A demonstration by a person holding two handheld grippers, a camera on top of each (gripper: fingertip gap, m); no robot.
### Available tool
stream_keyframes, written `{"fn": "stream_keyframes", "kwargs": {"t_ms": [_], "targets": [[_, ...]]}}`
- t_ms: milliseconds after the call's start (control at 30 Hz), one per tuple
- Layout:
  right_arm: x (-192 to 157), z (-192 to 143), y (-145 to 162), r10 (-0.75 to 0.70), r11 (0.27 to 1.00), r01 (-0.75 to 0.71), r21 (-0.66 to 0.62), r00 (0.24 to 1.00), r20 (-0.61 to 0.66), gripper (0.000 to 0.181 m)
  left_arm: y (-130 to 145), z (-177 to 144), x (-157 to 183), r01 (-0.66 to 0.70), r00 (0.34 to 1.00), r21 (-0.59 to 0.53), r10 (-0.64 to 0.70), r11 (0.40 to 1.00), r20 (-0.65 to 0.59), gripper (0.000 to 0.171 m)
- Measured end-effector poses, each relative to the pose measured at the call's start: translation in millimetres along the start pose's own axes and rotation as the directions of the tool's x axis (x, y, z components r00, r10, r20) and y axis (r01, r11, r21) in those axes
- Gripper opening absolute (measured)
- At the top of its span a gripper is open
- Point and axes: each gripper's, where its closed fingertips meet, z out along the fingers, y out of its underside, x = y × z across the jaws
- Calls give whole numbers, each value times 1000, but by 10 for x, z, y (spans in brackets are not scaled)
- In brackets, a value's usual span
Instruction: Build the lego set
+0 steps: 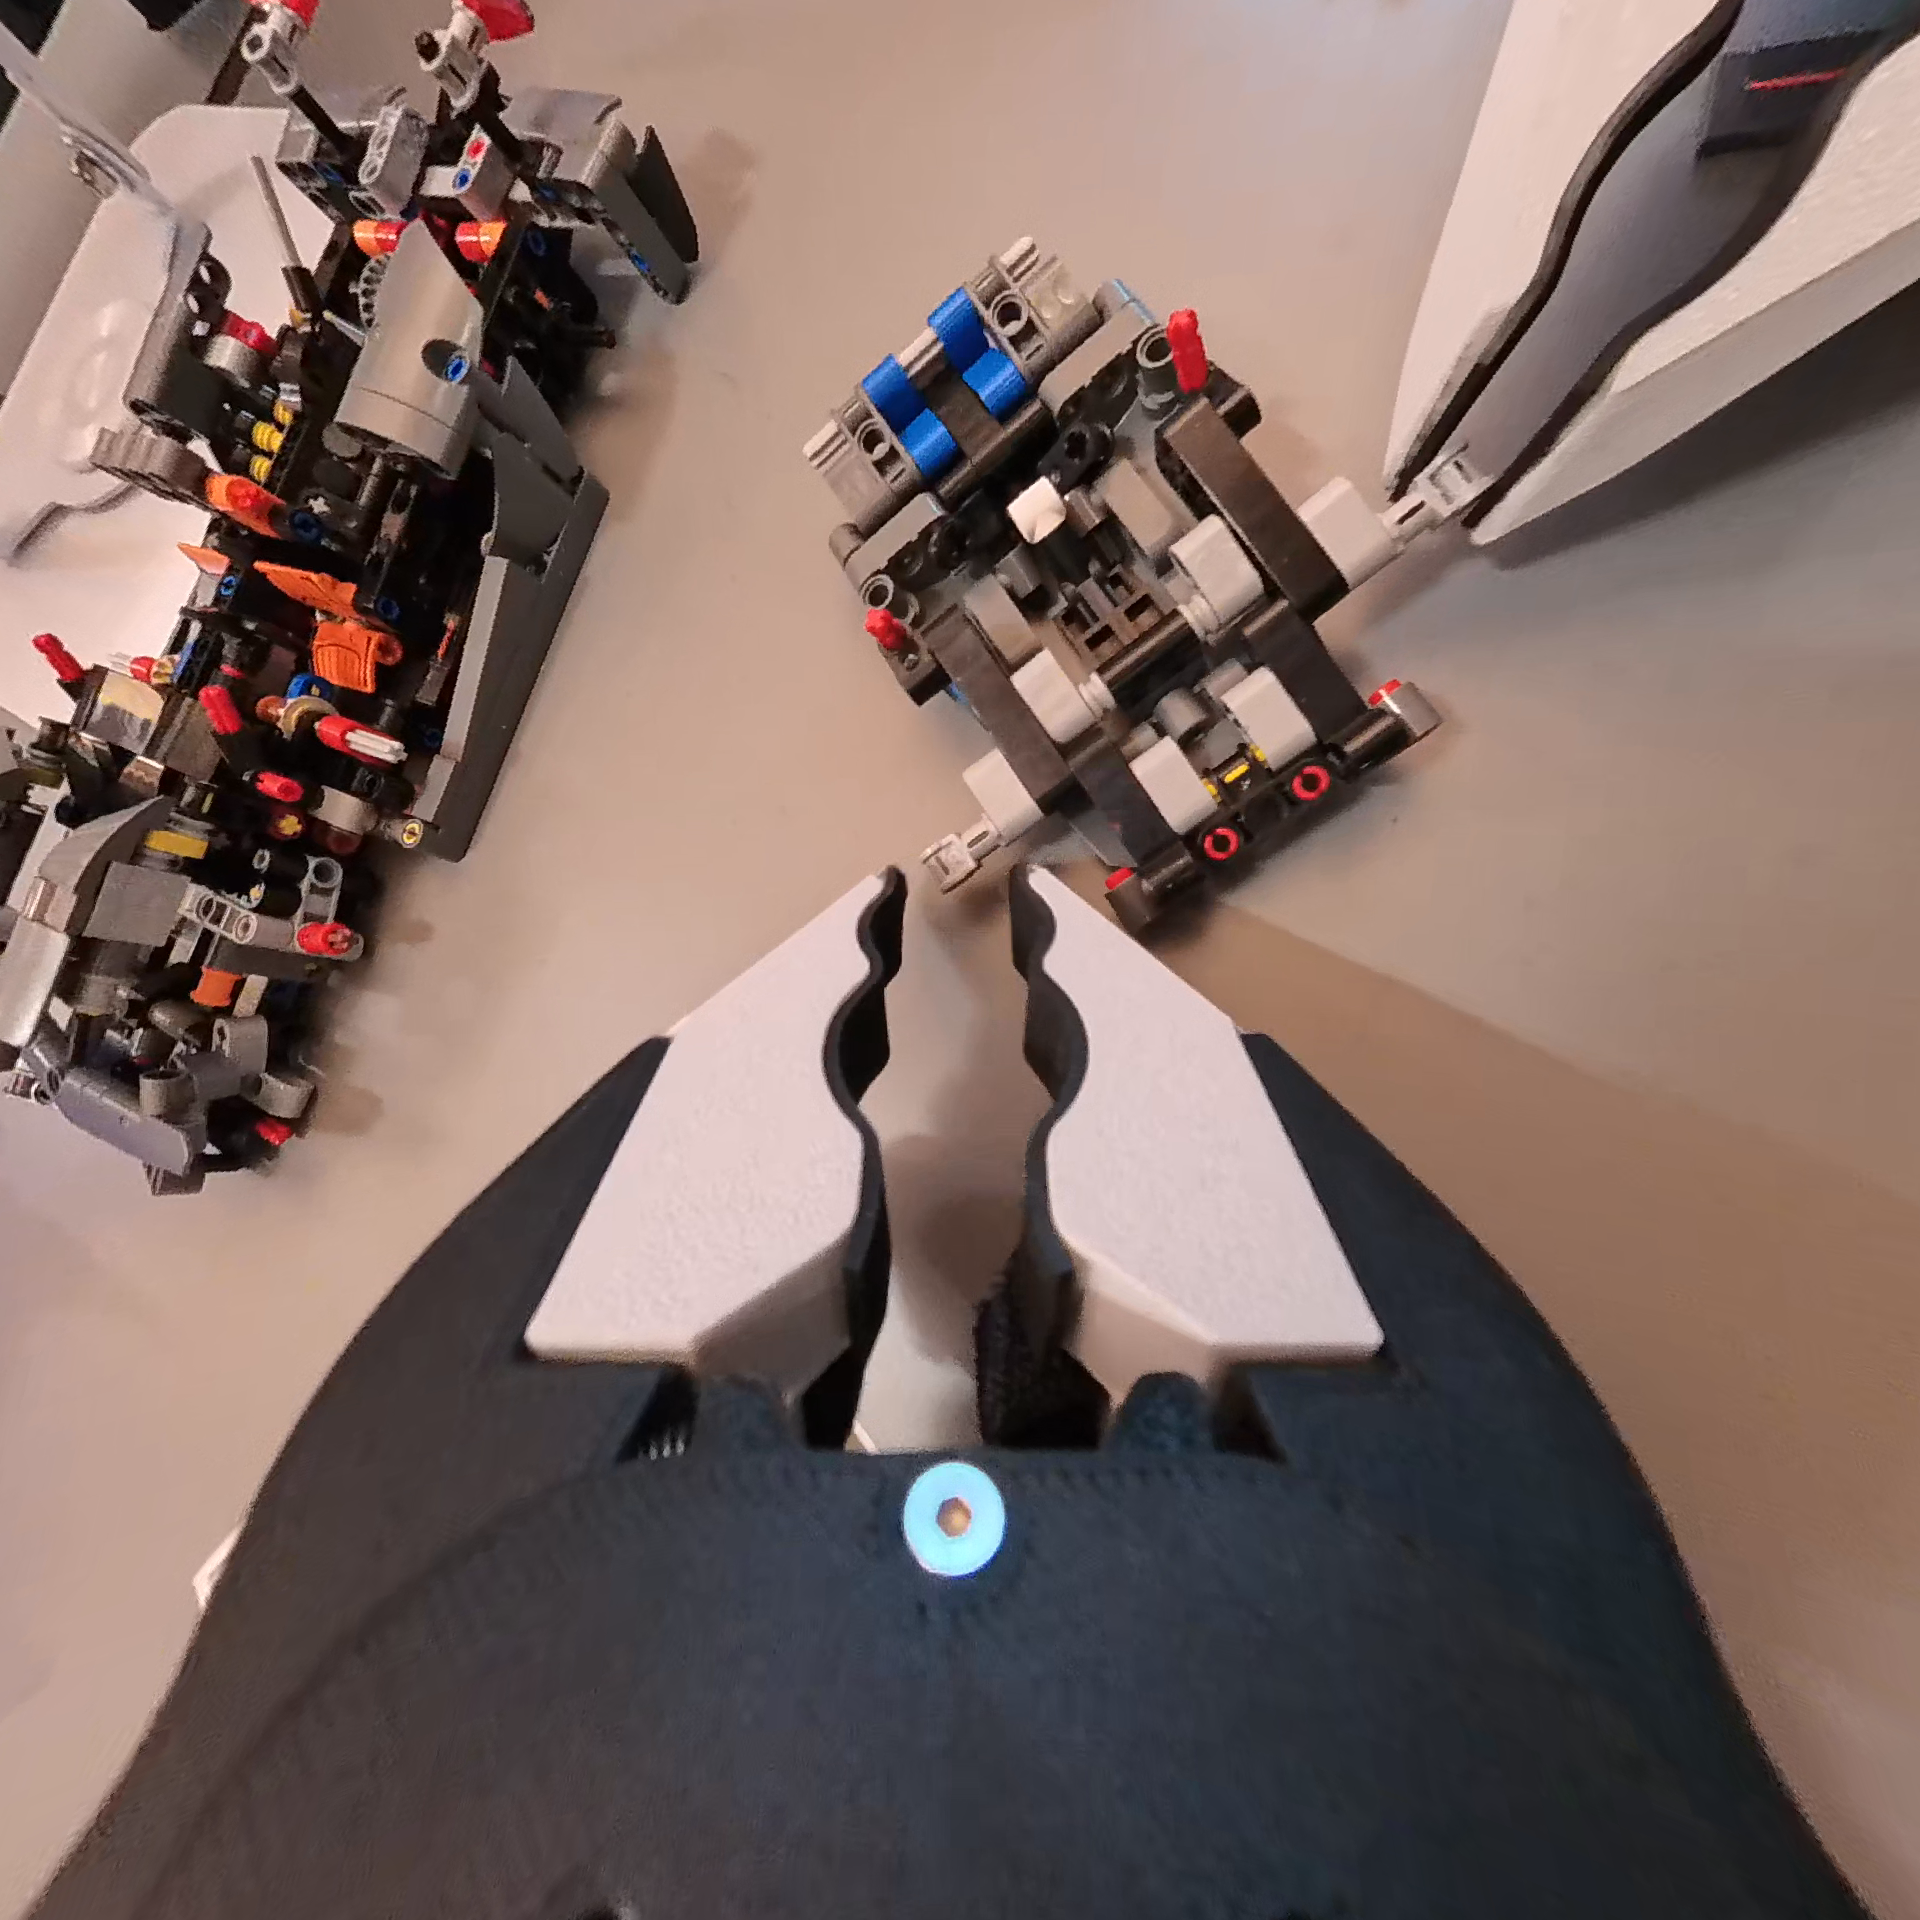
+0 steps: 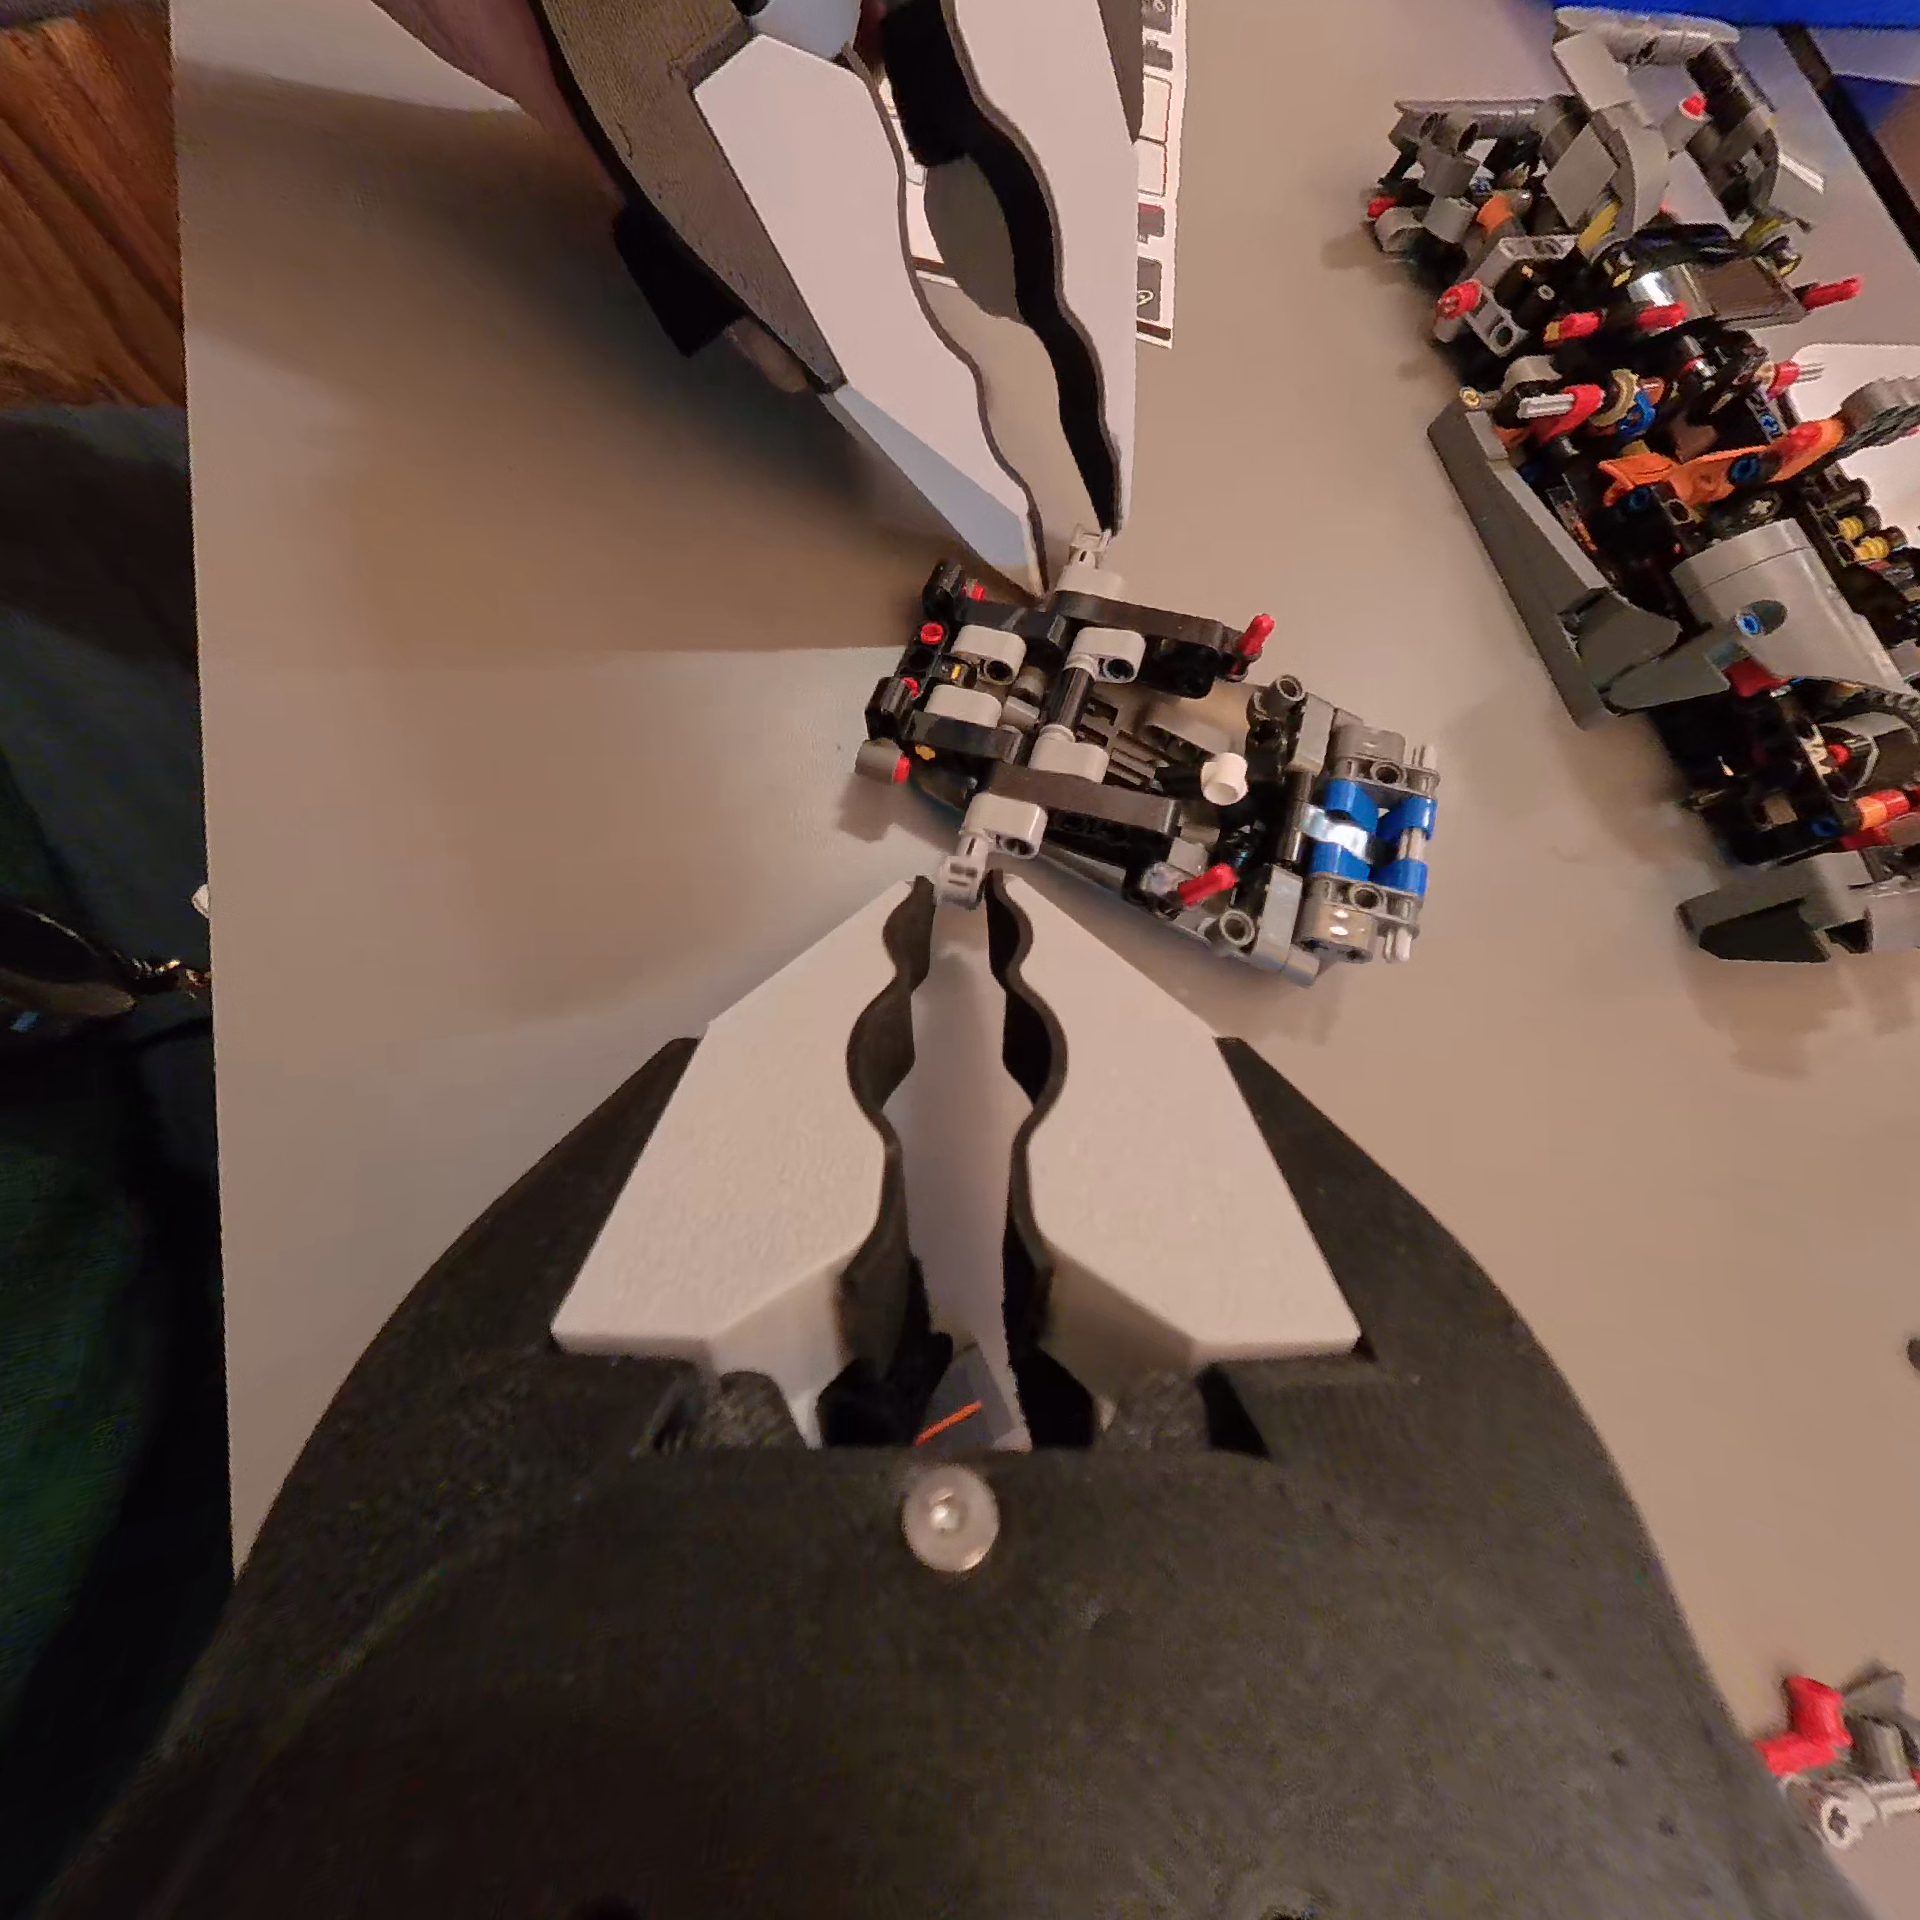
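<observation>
Chassis [image 2: 1704, 540] beside subassembly [image 2: 1132, 769]; left tongs [image 1: 956, 883], right tongs [image 2: 954, 891] each pinch its pins.

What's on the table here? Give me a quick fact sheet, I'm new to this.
Surface: grey table
Main item: small lego assembly, lying flat
Left gripper: nearly closed, tips at the assembly's grey end pin; grip unclear
Right gripper: closed on the opposite end pin
Also there: large lego chassis, off to the side, untouched
</observation>
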Motion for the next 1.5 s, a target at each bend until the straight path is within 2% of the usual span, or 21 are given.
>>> {"fn": "stream_keyframes", "kwargs": {"t_ms": [567, 933, 1267, 1500], "targets": [[55, -119, -1, 27, 999, -27, 44, 1000, -4, 13, 39, -191, 79, 146, 989, 22, -146, 989, -9, 37], [258, -276, 59, 42, 997, -39, 64, 998, -51, 13, 18, -318, 182, 217, 976, 47, -217, 975, 9, 53], [401, -440, 195, 71, 996, -66, 52, 992, -102, 14, -5, -216, 357, 230, 973, 12, -229, 973, -14, 61], [387, -509, 272, 89, 996, -84, 42, 988, -128, 13, -22, -136, 350, 226, 974, -1, -226, 974, -20, 57]]}}
